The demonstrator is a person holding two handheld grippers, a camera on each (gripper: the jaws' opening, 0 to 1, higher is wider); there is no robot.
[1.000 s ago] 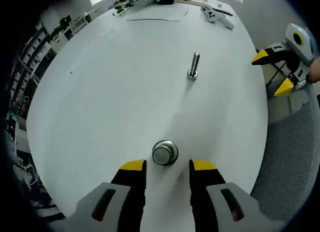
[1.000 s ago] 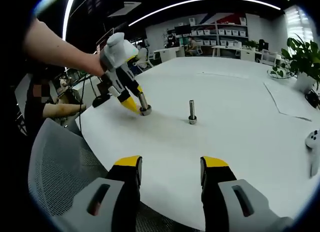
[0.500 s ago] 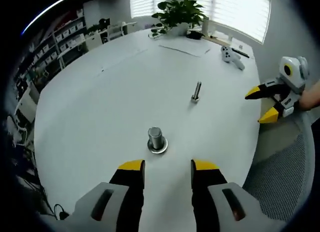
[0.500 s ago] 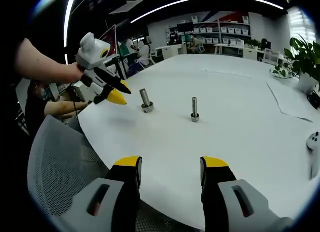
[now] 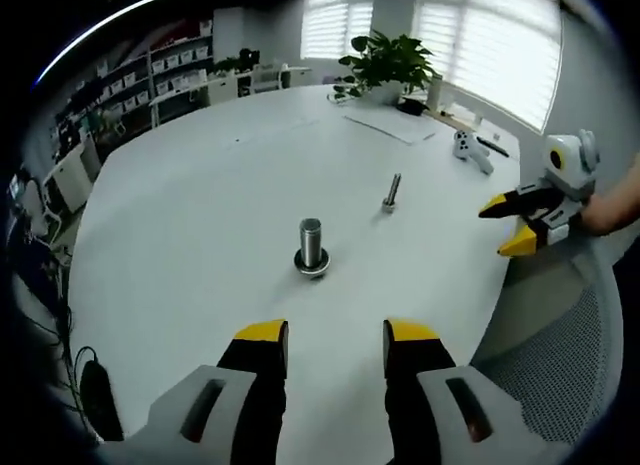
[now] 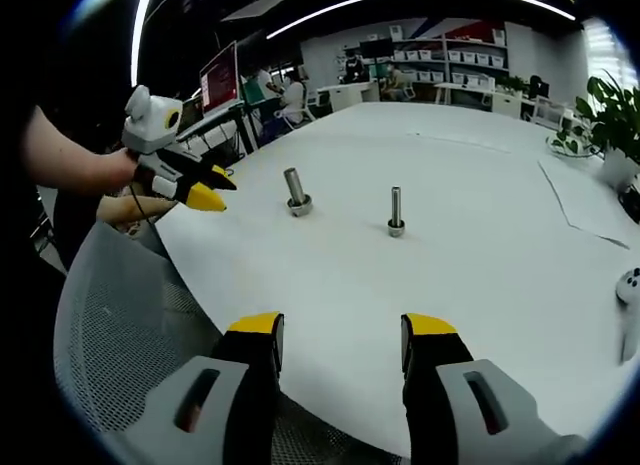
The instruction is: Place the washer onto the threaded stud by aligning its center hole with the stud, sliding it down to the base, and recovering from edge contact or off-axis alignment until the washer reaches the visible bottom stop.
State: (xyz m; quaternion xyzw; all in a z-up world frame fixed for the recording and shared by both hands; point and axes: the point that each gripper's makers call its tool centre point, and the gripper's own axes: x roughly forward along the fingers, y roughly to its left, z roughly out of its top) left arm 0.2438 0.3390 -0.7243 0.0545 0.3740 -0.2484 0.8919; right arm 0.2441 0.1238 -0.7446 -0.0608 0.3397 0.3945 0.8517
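The washer [image 5: 312, 266] is being seen seated at the base of the thicker threaded stud [image 5: 311, 243], which is standing upright on the white round table [image 5: 200, 215]. In the right gripper view the same stud [image 6: 294, 188] is being shown with the washer [image 6: 299, 207] around its foot. A second, thinner stud [image 5: 392, 191] is standing upright near it, apart from the first.

The left gripper [image 5: 325, 337] is being held above the near table edge, its yellow-tipped jaws spread apart with nothing between them; it is well apart from the stud. In the right gripper view it [image 6: 208, 189] is being seen off the table edge, in a person's hand [image 6: 113, 171].

The right gripper [image 6: 342, 330] is being held over a mesh chair back [image 6: 120, 335] at the table edge, its jaws parted and empty. In the left gripper view it [image 5: 510, 227] is being seen beside the table edge, jaws apart.

A potted plant [image 5: 392, 63], a sheet of paper [image 5: 388, 126] and a white controller [image 5: 470, 149] are lying at the far side of the table.
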